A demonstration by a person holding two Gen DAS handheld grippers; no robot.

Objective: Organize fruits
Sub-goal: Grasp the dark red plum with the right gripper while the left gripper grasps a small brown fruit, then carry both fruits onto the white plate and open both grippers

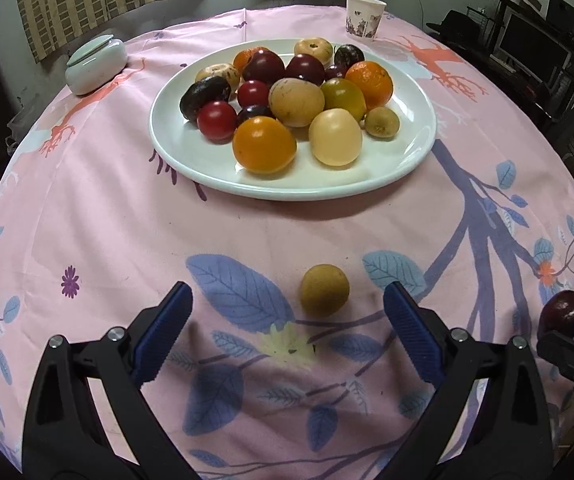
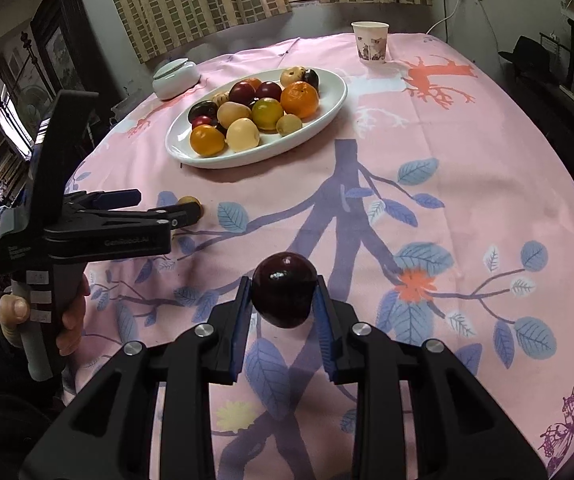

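Note:
A white oval plate (image 1: pixel 407 160) (image 2: pixel 327 118) holds several fruits: oranges, red and dark plums, pale yellow and tan ones. My right gripper (image 2: pixel 284 294) is shut on a dark plum (image 2: pixel 283 289) (image 1: pixel 561 312), held above the pink cloth. A small olive-yellow fruit (image 1: pixel 324 289) (image 2: pixel 189 202) lies alone on the cloth, nearer than the plate. My left gripper (image 1: pixel 287 312) (image 2: pixel 159 205) stands open just above it, the fruit lying between and slightly beyond the blue pads (image 1: pixel 167 326). A hand holds the left gripper's handle in the right wrist view.
A paper cup (image 1: pixel 364 17) (image 2: pixel 370 42) stands at the table's far edge. A white lidded dish (image 1: pixel 94 65) (image 2: pixel 175 78) sits far left of the plate. Pink flower-print tablecloth (image 1: pixel 107 220) covers the round table. Dark furniture and a monitor stand at the right.

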